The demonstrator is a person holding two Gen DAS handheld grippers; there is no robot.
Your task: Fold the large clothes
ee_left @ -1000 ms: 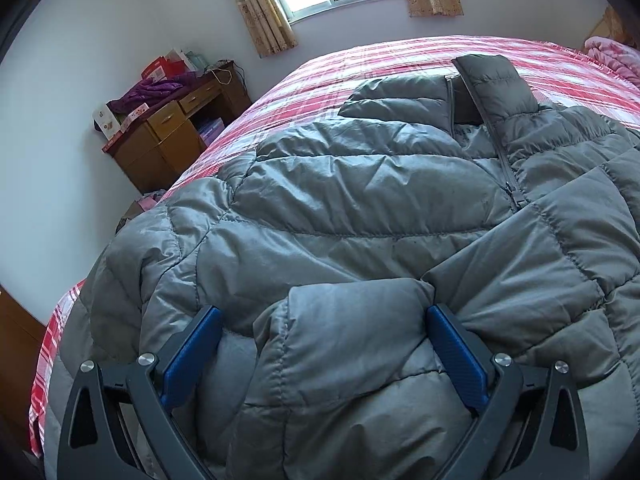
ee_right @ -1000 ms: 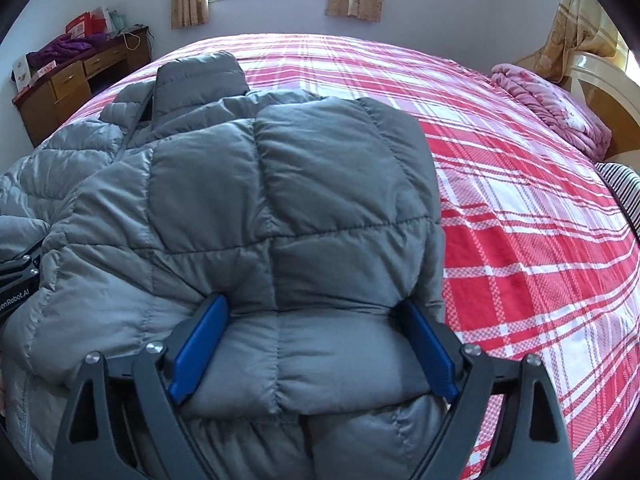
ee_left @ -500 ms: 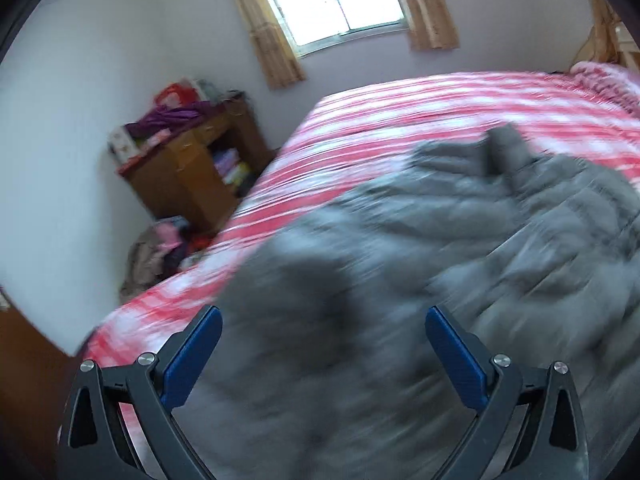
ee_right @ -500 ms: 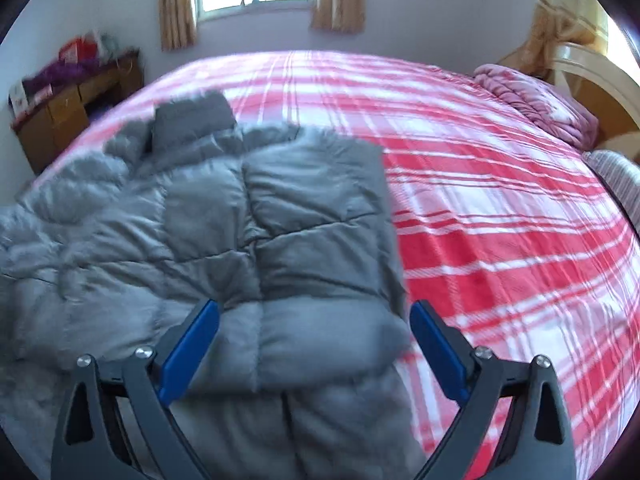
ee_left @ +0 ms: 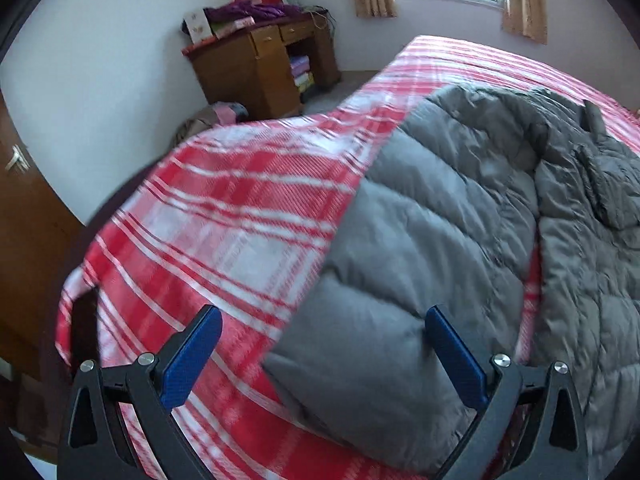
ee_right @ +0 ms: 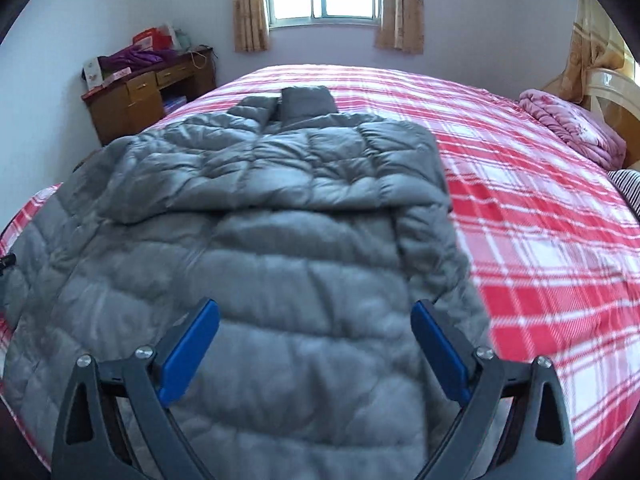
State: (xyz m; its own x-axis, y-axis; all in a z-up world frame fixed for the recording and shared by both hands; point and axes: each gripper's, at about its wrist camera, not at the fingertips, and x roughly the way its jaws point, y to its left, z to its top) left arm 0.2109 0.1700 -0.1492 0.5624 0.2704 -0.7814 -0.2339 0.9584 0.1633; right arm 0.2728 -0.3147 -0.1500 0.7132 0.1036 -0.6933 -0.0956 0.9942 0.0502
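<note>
The grey jacket [ee_right: 256,216] lies flat on the bed [ee_right: 540,220], beneath both grippers' wide-open, empty jaws: left gripper [ee_left: 320,354], right gripper [ee_right: 314,346].

A: What carries everything here?
B: A bed [ee_right: 540,216] spread with a red-and-white plaid cover.
A: And lying on it?
B: A grey puffer jacket [ee_right: 260,240] spread along the bed's left side, collar toward the far edge. A pink quilt [ee_right: 572,128] is bunched at the right edge.
</note>
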